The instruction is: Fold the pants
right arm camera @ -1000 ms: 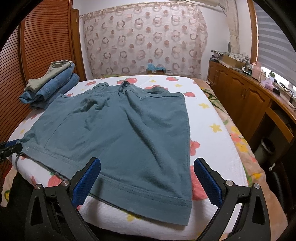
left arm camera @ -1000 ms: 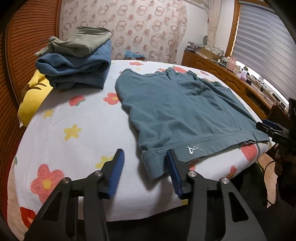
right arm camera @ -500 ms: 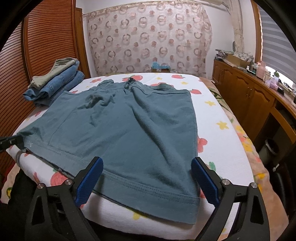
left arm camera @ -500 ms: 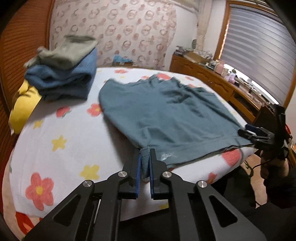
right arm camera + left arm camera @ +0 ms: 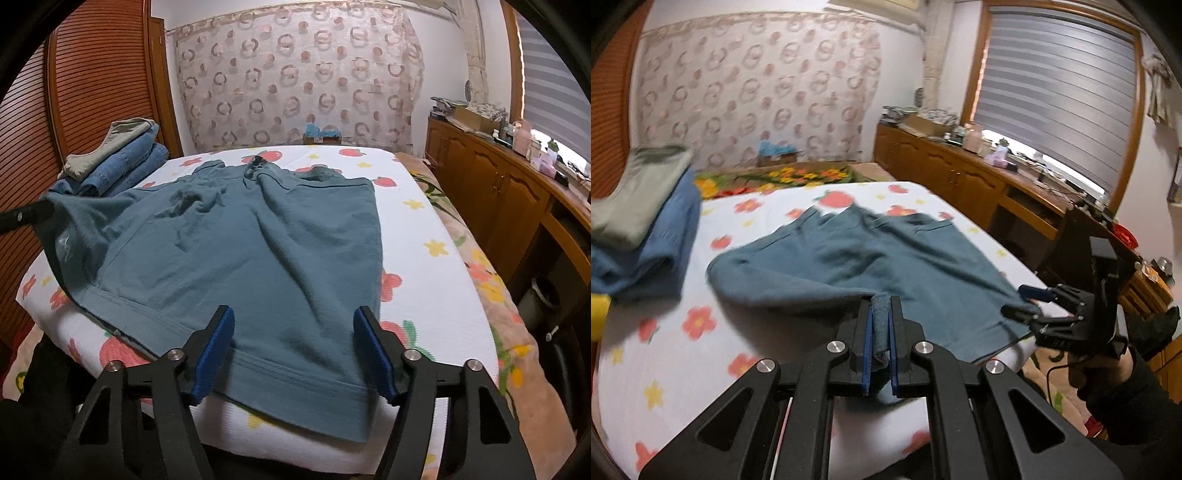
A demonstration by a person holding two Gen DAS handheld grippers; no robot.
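Note:
Teal short pants point(image 5: 236, 251) lie spread on the flowered bed point(image 5: 417, 243), waistband at the far end. My left gripper point(image 5: 880, 314) is shut on the near left leg hem and holds that corner lifted off the bed; the raised corner shows in the right wrist view point(image 5: 55, 229). My right gripper point(image 5: 295, 332) is open, its blue pads on either side of the near right leg hem, low over the fabric. In the left wrist view it point(image 5: 1027, 301) sits at the pants' point(image 5: 886, 258) right hem.
A stack of folded clothes point(image 5: 118, 158), denim below and grey-green on top, sits at the bed's far left. A slatted wooden wall point(image 5: 33, 122) runs along the left. Wooden cabinets point(image 5: 491, 184) with clutter line the right. A curtain point(image 5: 295, 74) hangs behind.
My left gripper closed on the left leg hem and lifted it up and inward. My right gripper moved down onto the right hem and its jaws narrowed around it.

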